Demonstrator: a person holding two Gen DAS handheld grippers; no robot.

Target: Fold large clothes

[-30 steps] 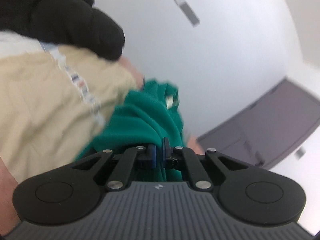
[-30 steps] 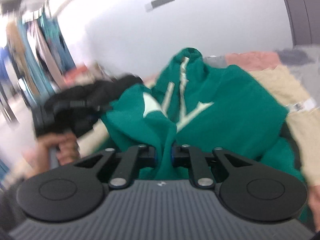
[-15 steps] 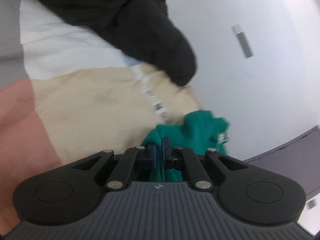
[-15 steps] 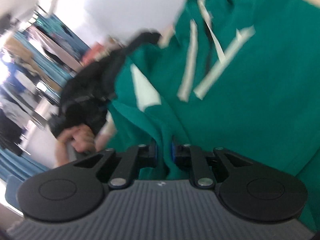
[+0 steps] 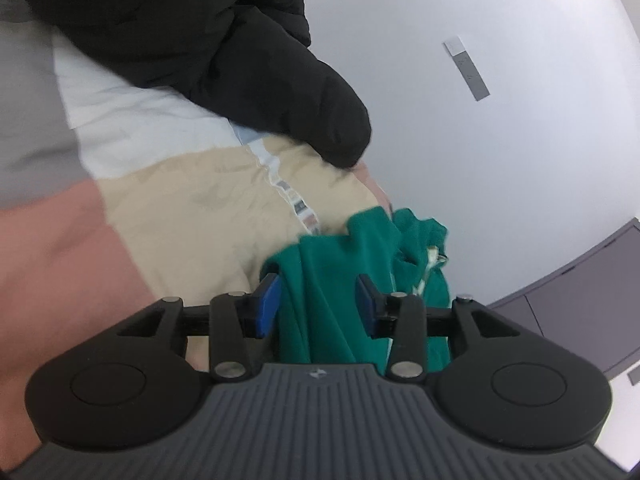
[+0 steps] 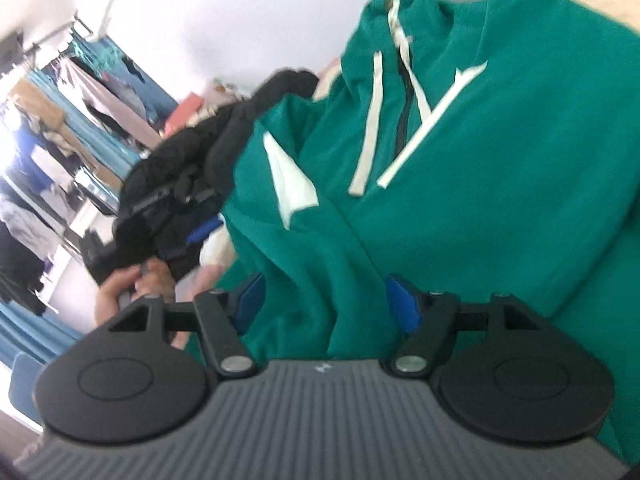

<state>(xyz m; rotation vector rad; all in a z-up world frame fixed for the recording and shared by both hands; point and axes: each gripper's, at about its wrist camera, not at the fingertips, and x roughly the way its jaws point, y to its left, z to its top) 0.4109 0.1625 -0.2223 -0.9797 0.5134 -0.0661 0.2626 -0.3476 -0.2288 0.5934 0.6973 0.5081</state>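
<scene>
Left wrist: left gripper (image 5: 317, 305) and right gripper (image 6: 326, 306) have just been opening, jaws apart, hoodie (image 6: 500, 184) slack between them, probably released to lie flat.

hidden: green hoodie (image 5: 336, 280) lower folds behind the gripper body, bottom centre | cut off: black jacket (image 5: 180, 32) at top edge (upper left) | blurred: hanging clothes (image 6: 60, 120) far left, types unreadable

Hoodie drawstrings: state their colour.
The drawstrings are cream-white against the green hoodie; the right wrist view shows them best.
</scene>
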